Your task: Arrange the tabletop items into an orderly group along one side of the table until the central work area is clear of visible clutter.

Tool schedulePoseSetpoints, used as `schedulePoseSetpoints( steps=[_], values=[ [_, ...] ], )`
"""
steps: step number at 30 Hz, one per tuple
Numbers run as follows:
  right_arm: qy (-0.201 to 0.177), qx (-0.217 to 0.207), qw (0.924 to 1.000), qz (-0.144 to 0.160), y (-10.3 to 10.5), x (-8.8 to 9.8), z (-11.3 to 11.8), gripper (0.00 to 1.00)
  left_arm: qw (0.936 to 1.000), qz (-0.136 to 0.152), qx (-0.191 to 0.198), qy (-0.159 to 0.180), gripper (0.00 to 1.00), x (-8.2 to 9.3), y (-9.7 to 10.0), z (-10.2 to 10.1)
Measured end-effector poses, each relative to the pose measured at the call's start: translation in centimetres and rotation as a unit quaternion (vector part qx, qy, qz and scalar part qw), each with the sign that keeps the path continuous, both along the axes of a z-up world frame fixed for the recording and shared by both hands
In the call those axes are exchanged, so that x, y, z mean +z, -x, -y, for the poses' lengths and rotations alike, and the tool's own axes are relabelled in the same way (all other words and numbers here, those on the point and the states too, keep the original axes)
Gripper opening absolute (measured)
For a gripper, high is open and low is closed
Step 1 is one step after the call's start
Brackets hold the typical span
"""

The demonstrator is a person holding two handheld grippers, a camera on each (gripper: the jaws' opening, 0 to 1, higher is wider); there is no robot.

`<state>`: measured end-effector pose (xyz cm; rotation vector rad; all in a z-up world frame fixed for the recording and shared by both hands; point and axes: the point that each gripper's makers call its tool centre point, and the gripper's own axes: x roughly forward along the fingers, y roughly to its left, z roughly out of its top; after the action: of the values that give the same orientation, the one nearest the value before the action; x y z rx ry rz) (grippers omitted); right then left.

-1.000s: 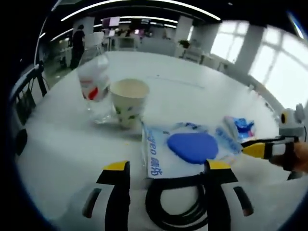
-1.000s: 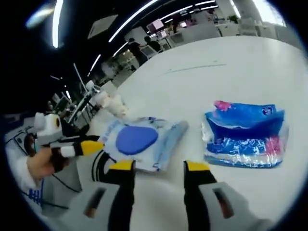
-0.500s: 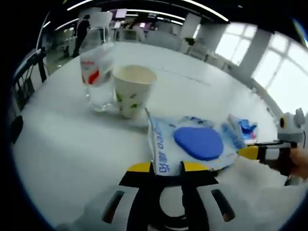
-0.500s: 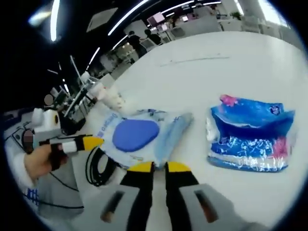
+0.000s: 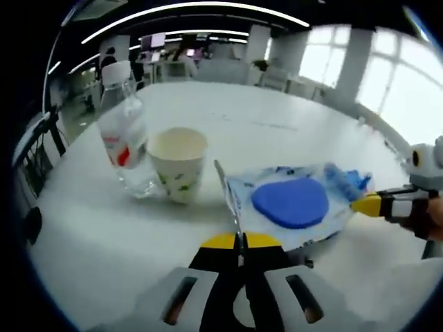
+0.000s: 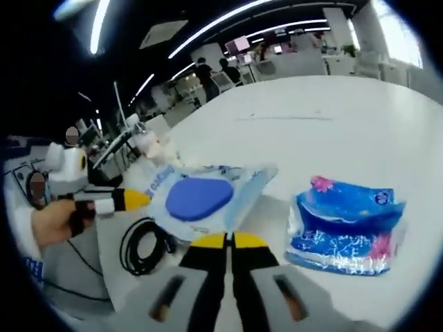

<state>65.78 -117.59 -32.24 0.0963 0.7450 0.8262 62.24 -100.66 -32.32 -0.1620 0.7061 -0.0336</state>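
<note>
While both grippers pinch the flat wipes pack from opposite edges, left gripper and right gripper each with jaws clamped on its rim, we should carry it level and in step, so it neither tears nor slips. At ten o'clock on the desk stand the cup and bottle; setting it beside them looks sensible.

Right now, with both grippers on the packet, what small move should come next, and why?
Probably lift the packet slightly and carry it toward the cup and bottle. Both the left gripper and right gripper pinch its edges, and the cable lies beneath it.
</note>
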Motion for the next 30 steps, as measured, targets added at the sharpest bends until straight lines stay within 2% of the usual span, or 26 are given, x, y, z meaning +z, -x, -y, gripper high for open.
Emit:
schedulePoseSetpoints(
  steps=[6, 16, 18, 25, 30],
  values=[
    [0.008, -0.003, 0.9998, 0.020, -0.1, 0.4, 0.4, 0.00, 0.9998, -0.001, -0.016, -0.010, 0.00, 0.0, -1.4, 0.3],
    [0.019, -0.010, 0.9996, 0.018, -0.8, -0.5, 0.1, 0.00, 0.9993, -0.005, -0.030, -0.024, 0.00, -0.6, -3.0, 0.0],
    [0.036, -0.011, 0.9993, 0.000, -0.6, -1.3, 0.2, 0.00, 0.9992, -0.009, -0.031, -0.023, 0.00, -0.8, -3.0, 0.0],
    [0.051, -0.005, 0.9987, 0.006, -0.7, -2.2, -0.2, 0.00, 0.9992, -0.023, -0.023, -0.025, 0.00, -2.2, -3.4, -0.5],
    [0.075, -0.010, 0.9971, -0.009, -0.9, -4.2, 0.4, 0.00, 0.9986, -0.028, -0.033, -0.030, 0.00, -3.1, -4.0, 0.0]
  ],
)
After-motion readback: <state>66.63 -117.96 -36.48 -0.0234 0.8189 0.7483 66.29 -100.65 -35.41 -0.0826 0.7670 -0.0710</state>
